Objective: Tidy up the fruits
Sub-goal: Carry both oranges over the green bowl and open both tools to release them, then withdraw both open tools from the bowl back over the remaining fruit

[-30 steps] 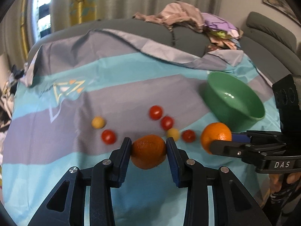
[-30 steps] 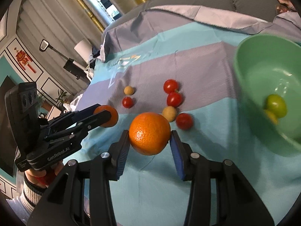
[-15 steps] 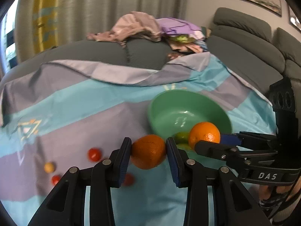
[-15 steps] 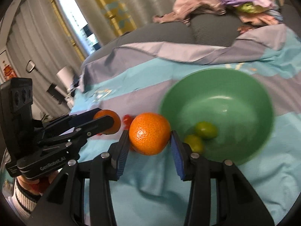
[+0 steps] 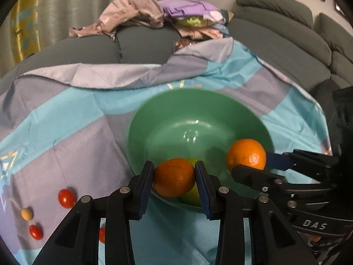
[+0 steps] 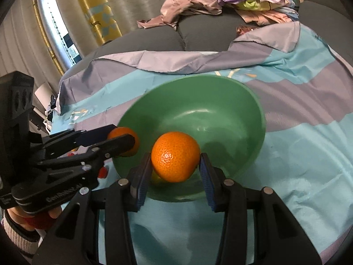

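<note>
- The left gripper [image 5: 174, 177] is clamped on a darker orange [image 5: 174, 176]; both pads press its sides.
- The right gripper [image 6: 175, 165] is clamped on a brighter orange [image 6: 175, 156], held the same way between both pads.
- The green bowl [image 5: 154, 114] rests on the striped cloth [image 5: 66, 143] directly ahead of both grippers.
- Key relation: each orange hangs over the bowl's near portion, the darker one at the near rim, the brighter one further over the interior. The bowl floor lies below and slightly ahead of the fingers.
- In the right wrist view, the left gripper [image 6: 123, 142] sits at the bowl's left rim, so the right gripper is judged nearer to the bowl centre.
- Both oranges are near-spherical; no long axis or pointing direction can be told. Grip orientation is therefore judged not critical for release.
- A green-yellow fruit [image 5: 194, 195] already lies in the bowl, partly hidden behind the darker orange.
- Small red tomatoes [image 5: 66, 195] and a yellow one [image 5: 27, 213] lie on the cloth to the left, well apart from the bowl.
- Judged next step: open the pads over the bowl; a drop near the rim risks the orange rolling out.
</note>
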The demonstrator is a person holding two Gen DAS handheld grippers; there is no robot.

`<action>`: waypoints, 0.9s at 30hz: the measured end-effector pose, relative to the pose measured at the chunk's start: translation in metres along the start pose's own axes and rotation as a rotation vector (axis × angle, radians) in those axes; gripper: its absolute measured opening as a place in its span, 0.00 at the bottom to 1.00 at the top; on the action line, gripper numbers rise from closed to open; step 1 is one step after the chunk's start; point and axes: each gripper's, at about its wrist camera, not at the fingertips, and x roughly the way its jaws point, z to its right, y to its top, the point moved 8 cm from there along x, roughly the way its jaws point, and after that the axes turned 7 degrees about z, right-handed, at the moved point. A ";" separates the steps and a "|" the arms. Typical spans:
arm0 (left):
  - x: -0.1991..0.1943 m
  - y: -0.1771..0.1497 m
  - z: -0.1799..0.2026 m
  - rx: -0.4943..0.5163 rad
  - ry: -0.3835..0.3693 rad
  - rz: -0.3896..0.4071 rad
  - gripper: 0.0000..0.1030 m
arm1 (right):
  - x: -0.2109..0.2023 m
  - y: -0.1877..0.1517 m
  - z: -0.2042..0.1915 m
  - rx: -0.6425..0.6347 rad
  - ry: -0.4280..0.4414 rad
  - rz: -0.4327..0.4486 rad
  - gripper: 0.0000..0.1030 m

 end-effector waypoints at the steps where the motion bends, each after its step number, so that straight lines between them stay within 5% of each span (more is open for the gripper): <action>1: 0.001 -0.001 0.000 0.002 0.001 -0.003 0.37 | -0.001 0.000 -0.001 -0.005 0.003 0.003 0.44; 12: -0.050 -0.015 -0.035 -0.056 0.083 0.045 0.44 | -0.036 0.003 0.005 0.022 0.003 0.053 0.52; 27: -0.166 -0.159 -0.130 -0.376 0.310 -0.064 0.45 | -0.057 -0.027 -0.047 -0.071 0.111 -0.014 0.53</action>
